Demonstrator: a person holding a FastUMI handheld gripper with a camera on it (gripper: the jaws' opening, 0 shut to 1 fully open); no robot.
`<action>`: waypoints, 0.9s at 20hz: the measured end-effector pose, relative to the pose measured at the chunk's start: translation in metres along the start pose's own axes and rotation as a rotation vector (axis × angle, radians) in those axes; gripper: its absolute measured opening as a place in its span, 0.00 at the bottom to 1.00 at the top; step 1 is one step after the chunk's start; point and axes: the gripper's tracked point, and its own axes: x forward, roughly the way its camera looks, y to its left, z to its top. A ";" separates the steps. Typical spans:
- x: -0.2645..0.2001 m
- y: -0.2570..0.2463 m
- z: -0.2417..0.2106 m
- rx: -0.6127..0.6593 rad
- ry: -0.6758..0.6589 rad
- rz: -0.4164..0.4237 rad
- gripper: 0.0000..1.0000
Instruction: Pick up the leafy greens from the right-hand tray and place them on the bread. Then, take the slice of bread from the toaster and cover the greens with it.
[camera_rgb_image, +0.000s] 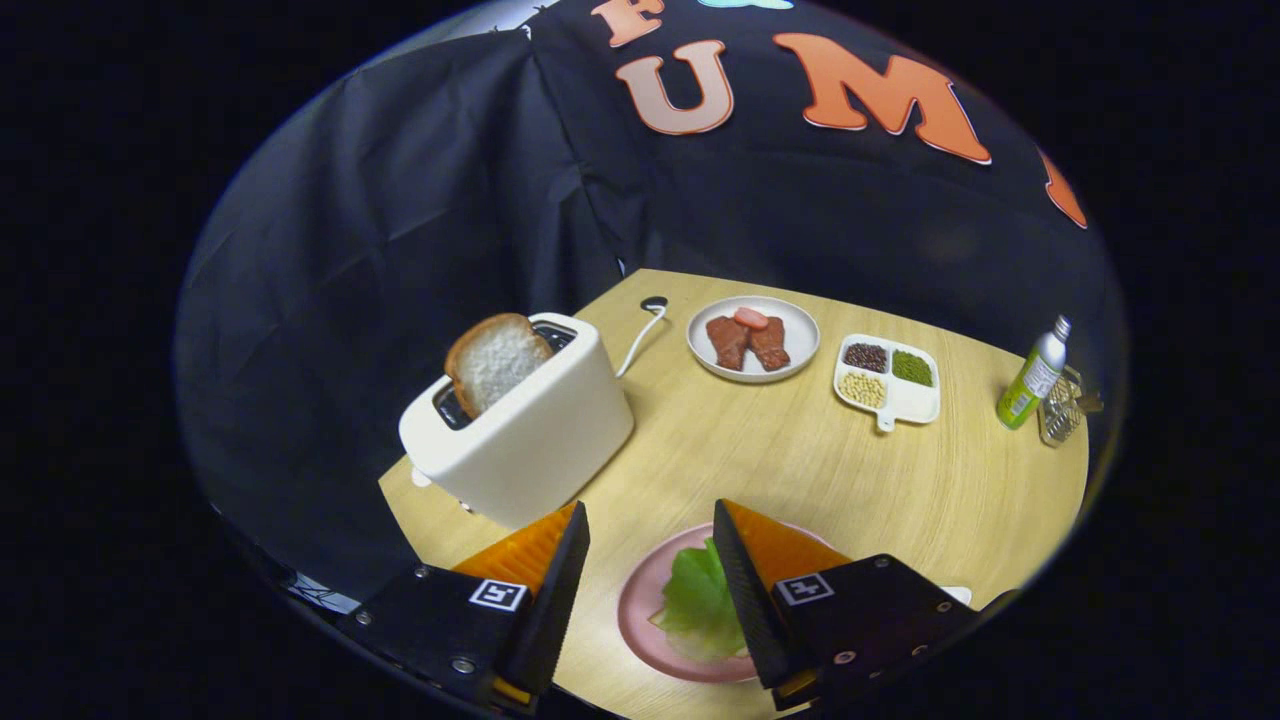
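The gripper (650, 530) hangs above the near edge of the round wooden table (800, 460), its 2 fingers spread apart with nothing between them. Just below and between them sits a pink plate (640, 610) with the leafy greens (700, 600) lying on it; whether bread lies under the greens I cannot tell. Beyond the left finger, close by, stands a white toaster (530, 430) with 1 slice of bread (495, 360) sticking up from its slot, tilted. A white cord (640, 340) trails from behind the toaster. Farther back is a white plate (753, 340) holding brown meat pieces and 1 pinkish slice. Beside it stands a divided white tray (888, 380) with beans and grains in 3 compartments. At the far right edge stand a green bottle (1033, 375) and, touching or just beside it, a small clear glass (1060, 410).
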 end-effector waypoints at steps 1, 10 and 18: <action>0.002 0.013 0.008 -0.015 0.001 0.015 0.77; 0.033 0.087 0.079 -0.065 0.015 0.083 0.82; 0.084 0.125 0.104 -0.023 0.118 0.061 0.81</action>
